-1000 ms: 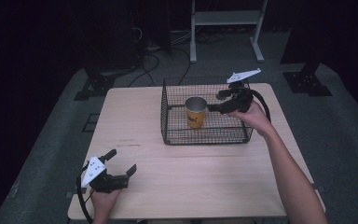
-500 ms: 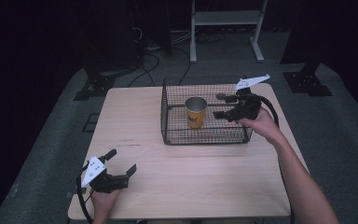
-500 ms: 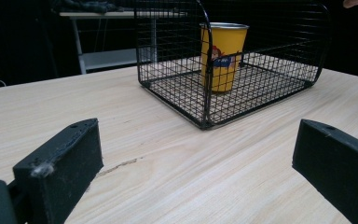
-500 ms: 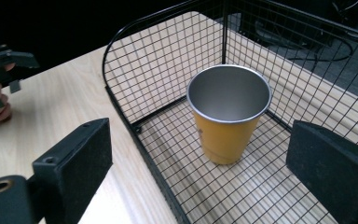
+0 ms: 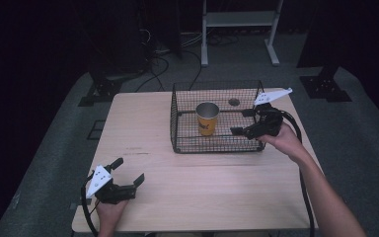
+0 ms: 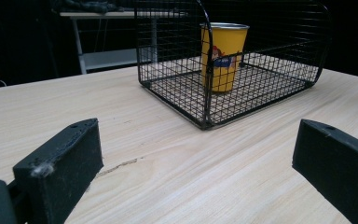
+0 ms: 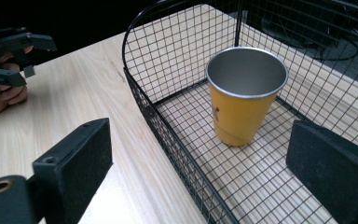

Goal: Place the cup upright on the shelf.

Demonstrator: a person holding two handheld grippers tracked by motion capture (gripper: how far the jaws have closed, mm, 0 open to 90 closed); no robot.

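My left claw (image 5: 127, 183) is matte black, with two blocky square-ended jaws and a pale three-cornered plate on top; a black cable loops from its rear; my right claw (image 5: 245, 122) matches it, plate and cable alike; a brass-ringed hole sits at each jaw's base; my forearms are bare, unsleeved.

Place: a lab or test room | Signs: dark walls, grey floor, black cables (image 5: 177, 54) far behind wooden table (image 5: 148, 123), white metal frame (image 5: 239, 29) far, black stand feet (image 5: 325, 81) right
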